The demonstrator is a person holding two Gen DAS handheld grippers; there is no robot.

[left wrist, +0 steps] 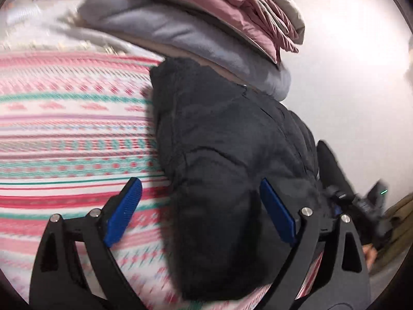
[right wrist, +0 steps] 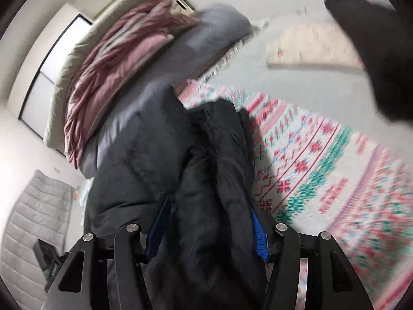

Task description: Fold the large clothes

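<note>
So the right gripper [right wrist: 209, 219] has its jaws clamped on a thick bunch of the black jacket [right wrist: 160, 160], blue pads pressed into the fabric on both sides, and the jacket runs straight out from there, away from the camera toward the stack of bedding [right wrist: 111, 72]. That's the long axis, more or less in line with the right gripper's fingers. The left gripper [left wrist: 201, 206] is a different story: jaws spread wide, not holding anything, with a puffy lobe of the jacket [left wrist: 227, 149] sitting in the gap between them. The right pad looks like it's up against the fabric, the left pad is clear of it over the patterned bed cover [left wrist: 64, 129]. From the left wrist view the jacket stretches up and slightly right, ending just under the grey quilt at the bottom of the bedding pile [left wrist: 185, 25]. You can also see the right gripper off at the jacket's right edge in that view, blurry. So both are at the near end of the jacket, right one already has it, left one is lined up to bite. My guess is the left just needs to close where it is, then both can carry the near end over toward the far end. Everything's motion-blurred, so take the contact calls loosely.
</note>
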